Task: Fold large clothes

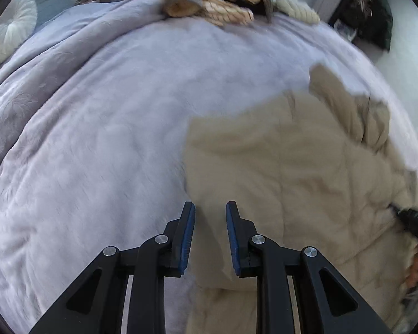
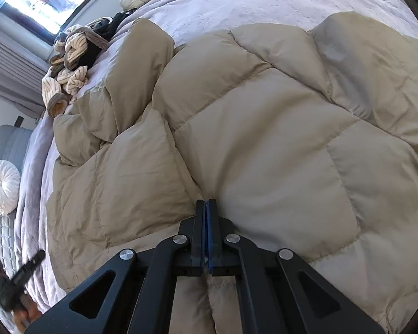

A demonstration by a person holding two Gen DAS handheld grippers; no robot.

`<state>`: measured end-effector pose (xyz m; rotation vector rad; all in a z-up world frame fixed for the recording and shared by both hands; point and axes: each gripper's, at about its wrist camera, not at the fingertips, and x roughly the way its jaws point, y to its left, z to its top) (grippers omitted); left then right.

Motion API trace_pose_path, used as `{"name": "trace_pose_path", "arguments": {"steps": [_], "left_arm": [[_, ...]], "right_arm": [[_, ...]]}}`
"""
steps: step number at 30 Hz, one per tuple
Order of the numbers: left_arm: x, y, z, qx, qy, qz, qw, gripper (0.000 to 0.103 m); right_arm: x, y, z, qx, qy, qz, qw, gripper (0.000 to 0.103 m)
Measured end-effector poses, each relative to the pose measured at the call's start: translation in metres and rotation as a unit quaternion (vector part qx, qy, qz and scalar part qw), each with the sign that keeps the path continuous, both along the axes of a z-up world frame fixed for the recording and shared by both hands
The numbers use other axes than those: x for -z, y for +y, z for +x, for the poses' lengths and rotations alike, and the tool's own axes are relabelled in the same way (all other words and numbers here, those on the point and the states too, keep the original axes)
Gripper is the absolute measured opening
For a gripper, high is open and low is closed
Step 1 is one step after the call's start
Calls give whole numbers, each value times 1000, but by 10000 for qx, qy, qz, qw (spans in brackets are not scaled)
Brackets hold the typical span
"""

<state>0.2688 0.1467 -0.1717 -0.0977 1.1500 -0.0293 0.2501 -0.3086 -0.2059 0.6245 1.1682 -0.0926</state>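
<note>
Right tool (image 2: 206, 204) pinches the tan puffer jacket (image 2: 264, 139) to fold it; left tool (image 1: 210, 208) hangs spread over the bed (image 1: 111, 111)

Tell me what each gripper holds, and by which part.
Right gripper is shut on the beige puffer jacket, pinching its near edge. Left gripper is open, holding nothing.

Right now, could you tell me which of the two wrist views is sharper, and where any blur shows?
Right wrist view: sharp, the beige puffer jacket shows crisp quilting seams. Left wrist view: motion-blurred across the jacket and the lavender blanket; only the left hand-held gripper stays crisp.
</note>
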Motion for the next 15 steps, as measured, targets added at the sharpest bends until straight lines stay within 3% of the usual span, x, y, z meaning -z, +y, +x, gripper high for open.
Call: {"name": "trace_pose_path", "arguments": {"steps": [3,6,9,11,15], "left_arm": [[21,-10,3,-19,119,158,9998,25],[24,-8,5,-75,135,96,9998,25],[24,-9,7,-13,150,151,9998,25],[25,-11,8,38,147,247,9996,25],[28,-11,9,-18,159,323,9993,25]], "right_arm": [[-18,-4,-6,193,79,-418,9989,0],[-52,-11,-18,443,-384,-757,9954,2],[-66,5,-11,-229,-743,-587,9952,3],[-54,23,0,-709,-618,-388,9948,3],[-6,31,-1,-726,219,-257,9968,1]]}}
